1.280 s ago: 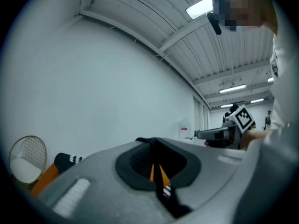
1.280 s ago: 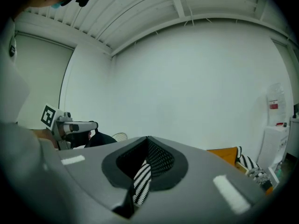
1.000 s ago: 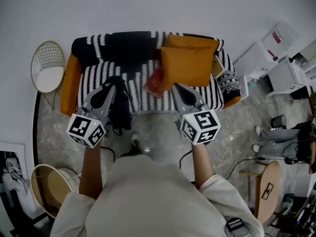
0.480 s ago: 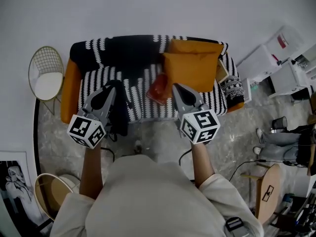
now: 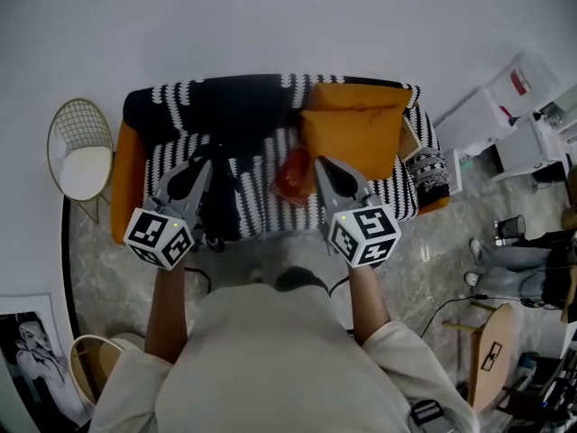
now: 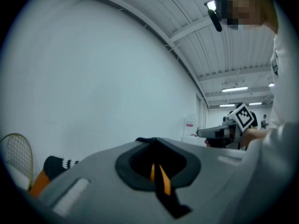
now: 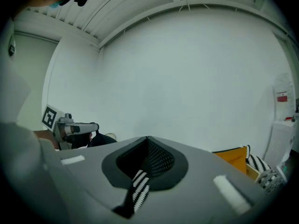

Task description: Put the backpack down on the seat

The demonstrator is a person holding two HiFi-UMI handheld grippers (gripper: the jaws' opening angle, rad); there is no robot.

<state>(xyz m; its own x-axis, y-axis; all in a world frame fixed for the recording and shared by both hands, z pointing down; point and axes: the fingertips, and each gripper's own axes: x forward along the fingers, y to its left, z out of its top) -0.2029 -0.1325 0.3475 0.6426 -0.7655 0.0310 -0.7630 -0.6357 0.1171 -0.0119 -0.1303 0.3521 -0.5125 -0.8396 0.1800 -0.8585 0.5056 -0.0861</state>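
Observation:
A black backpack [image 5: 221, 201] hangs from my left gripper [image 5: 200, 163], which is shut on its top strap [image 6: 145, 140]. It dangles over the left part of the sofa seat [image 5: 261, 192], which has a black-and-white striped cover. The right gripper view shows the same bag [image 7: 100, 139] as a dark lump under the left gripper [image 7: 91, 126]. My right gripper [image 5: 320, 162] hovers over the middle of the seat, shut with nothing in it. In its own view its tips [image 7: 147, 138] meet, and only the striped cover shows below through the jaw opening.
Two orange cushions [image 5: 352, 133] and a reddish-brown flat item [image 5: 293, 174] lie on the sofa's right half. A wire chair [image 5: 81, 147] stands to the left of the sofa. White cabinets [image 5: 505, 120] and a wooden stool [image 5: 487, 336] are to the right.
The sofa has slid nearer and lower in the head view. Both grippers and the hanging backpack, earlier at the seat's front edge, now reach over the seat.

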